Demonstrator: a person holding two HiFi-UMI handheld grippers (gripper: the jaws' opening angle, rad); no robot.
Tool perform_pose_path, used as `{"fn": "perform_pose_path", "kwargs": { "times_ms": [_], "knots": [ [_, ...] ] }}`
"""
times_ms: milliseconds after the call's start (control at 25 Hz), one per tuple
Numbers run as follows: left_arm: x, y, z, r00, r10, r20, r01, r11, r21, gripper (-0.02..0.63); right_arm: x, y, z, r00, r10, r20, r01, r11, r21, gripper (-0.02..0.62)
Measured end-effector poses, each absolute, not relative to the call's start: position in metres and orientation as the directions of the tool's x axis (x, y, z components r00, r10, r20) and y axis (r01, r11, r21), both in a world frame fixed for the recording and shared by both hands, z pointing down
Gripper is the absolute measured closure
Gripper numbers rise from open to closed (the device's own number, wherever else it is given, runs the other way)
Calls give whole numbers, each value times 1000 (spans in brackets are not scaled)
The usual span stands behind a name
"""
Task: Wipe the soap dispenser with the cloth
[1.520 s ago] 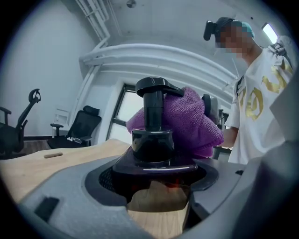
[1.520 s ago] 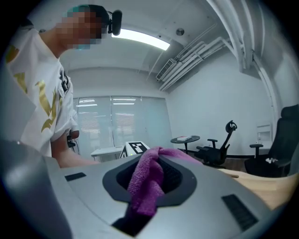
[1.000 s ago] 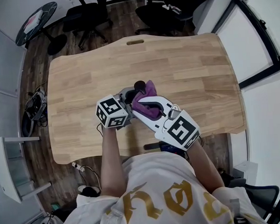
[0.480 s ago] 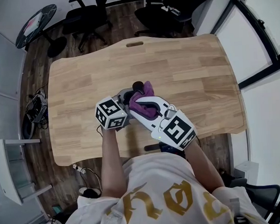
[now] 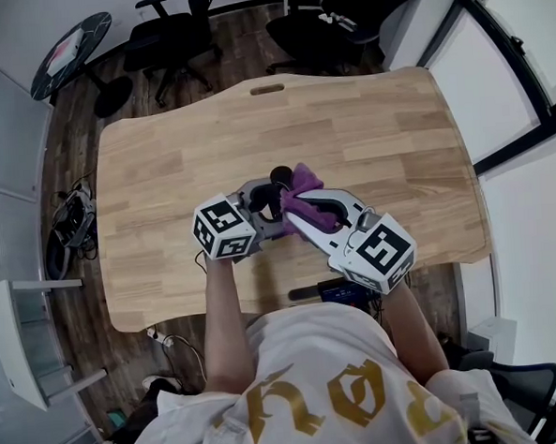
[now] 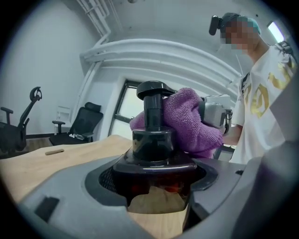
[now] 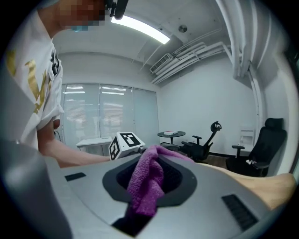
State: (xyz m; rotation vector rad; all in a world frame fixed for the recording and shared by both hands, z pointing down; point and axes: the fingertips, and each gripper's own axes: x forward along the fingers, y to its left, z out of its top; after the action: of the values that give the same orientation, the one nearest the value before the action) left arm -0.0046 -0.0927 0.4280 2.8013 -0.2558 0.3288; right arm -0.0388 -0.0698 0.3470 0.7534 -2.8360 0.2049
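Over the near middle of the light wooden table, the left gripper has its grey jaws clamped round the body of the dark, pump-topped soap dispenser, which stands upright between them. The right gripper, just beside it, pinches the fuzzy purple cloth between its jaws. In the left gripper view the bunched cloth presses against the dispenser's neck and pump head on the side towards the right gripper.
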Motion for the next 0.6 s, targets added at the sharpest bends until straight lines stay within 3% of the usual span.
{"fn": "perform_pose_path", "kwargs": {
  "times_ms": [320, 600],
  "knots": [
    [12, -76, 408, 985, -43, 167, -90, -955, 283, 247, -3, -101, 334, -802, -579, 144, -597, 783, -175, 534],
    [23, -60, 396, 991, 50, 126, 9, -953, 302, 247, 4, -118, 332, -844, -526, 102, -527, 783, -331, 535]
  ]
}}
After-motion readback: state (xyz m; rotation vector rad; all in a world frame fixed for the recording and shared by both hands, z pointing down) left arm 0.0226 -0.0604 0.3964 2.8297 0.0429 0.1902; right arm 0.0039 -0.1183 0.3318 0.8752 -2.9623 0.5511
